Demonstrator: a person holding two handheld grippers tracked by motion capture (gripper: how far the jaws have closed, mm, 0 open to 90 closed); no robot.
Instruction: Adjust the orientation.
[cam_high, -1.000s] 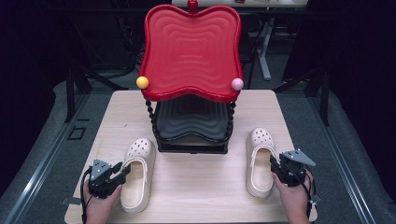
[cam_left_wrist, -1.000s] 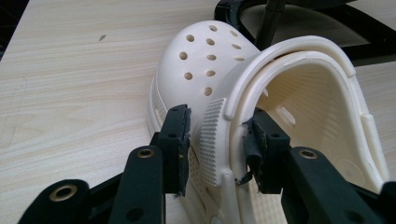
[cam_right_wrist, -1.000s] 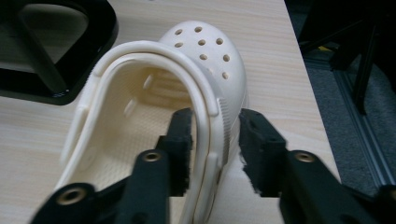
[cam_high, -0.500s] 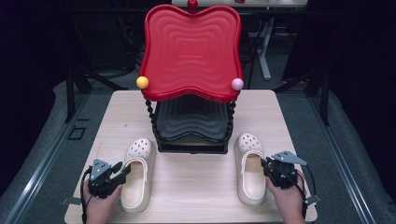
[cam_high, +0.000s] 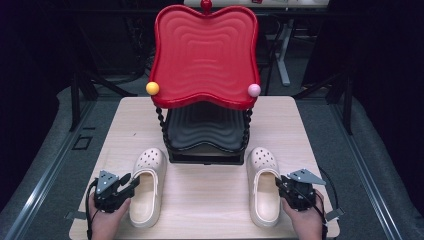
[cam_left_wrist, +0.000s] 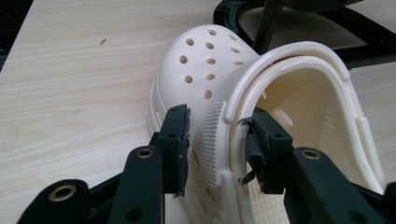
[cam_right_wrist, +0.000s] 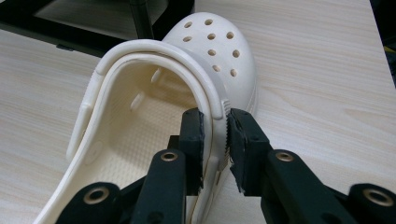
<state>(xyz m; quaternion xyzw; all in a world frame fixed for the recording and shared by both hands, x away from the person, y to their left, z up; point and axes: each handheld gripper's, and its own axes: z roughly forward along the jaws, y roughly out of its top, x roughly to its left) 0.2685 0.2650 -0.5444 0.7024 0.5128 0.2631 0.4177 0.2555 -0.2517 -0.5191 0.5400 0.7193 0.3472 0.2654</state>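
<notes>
Gripping: right gripper pinching right clog sidewall.
Straddling: left gripper jaws apart around left clog wall, unclamped.
Risk: thin-edge pinch slipping, soft wall buckling.

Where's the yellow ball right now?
In the high view, the yellow ball sits at the front left corner of the red tray, on top of a twisted black post, opposite the pink ball.

Table: pale wood-grain top, matt. Two clogs: cream foam-like plastic, matt, smooth uppers with ribbed side strips. Stand's upper tray: glossy red plastic, rippled; lower tray: black, duller sheen.
</notes>
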